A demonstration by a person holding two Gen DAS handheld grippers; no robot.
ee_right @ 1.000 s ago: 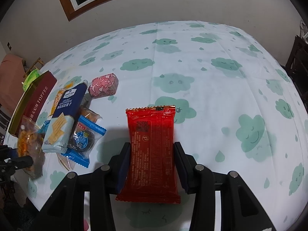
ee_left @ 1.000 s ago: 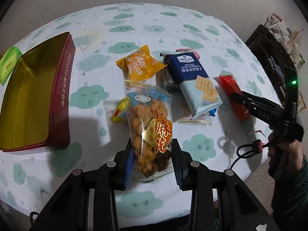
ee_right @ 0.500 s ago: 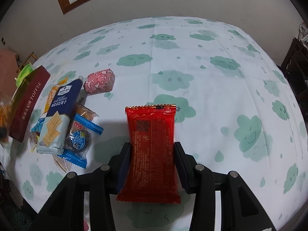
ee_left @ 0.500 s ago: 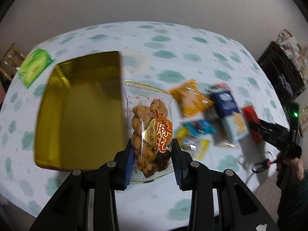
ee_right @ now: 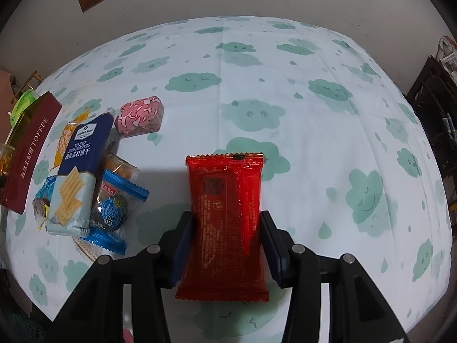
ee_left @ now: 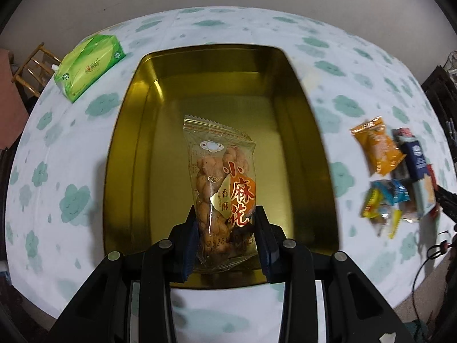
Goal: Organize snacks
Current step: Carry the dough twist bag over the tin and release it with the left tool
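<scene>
Left jaws grip twist-snack bag [ee_left: 222, 188] over gold tin [ee_left: 142, 131], maybe inside.

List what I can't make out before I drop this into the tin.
1. Left wrist view: snack pile at right is motion-blurred, labels unreadable.
2. Left wrist view: tin near wall is hidden behind the left hand-held gripper.
3. Right wrist view: tin interior is cut off by the left edge.
4. Right wrist view: snacks under the cracker pack are mostly covered.

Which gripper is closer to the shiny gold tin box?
Left. The left gripper hovers right over the open gold tin box, holding a clear fried-twist packet. The right gripper is far away, beyond the snack pile.
</scene>
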